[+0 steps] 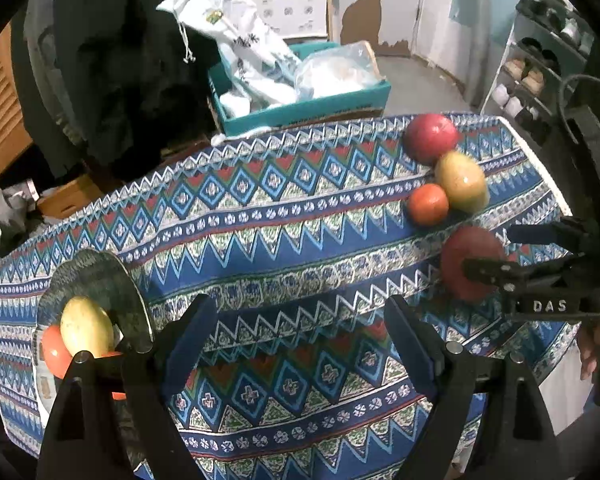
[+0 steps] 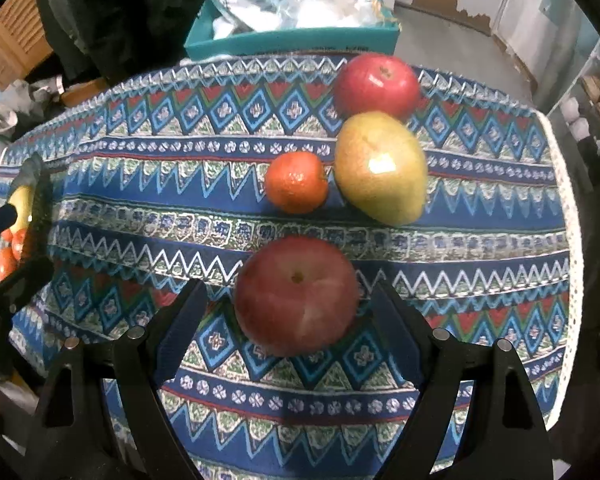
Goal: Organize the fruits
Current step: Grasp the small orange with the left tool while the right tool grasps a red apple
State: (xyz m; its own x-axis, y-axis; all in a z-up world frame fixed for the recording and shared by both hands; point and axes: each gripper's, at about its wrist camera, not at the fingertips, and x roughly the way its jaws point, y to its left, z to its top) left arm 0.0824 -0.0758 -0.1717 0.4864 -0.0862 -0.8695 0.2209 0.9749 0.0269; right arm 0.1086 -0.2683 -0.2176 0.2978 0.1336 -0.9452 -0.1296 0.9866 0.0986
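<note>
Apple point(image 2: 296, 294) sits on the desk point(image 2: 480, 248), between the wide, empty jaws of the right hand-held gripper point(image 2: 288, 312); it looks like the pick-up step. Next it must close on the apple and carry it to the plate point(image 1: 96, 276); the left hand-held gripper point(image 1: 300, 320) is wide and empty too.

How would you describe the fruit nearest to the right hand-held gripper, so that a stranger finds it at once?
Start at the patterned tablecloth and find the four loose fruits at its right end. The nearest is a red apple, lying apart between the fingers of the open right hand-held gripper. The other apple sits at the far edge, behind a mango.
</note>
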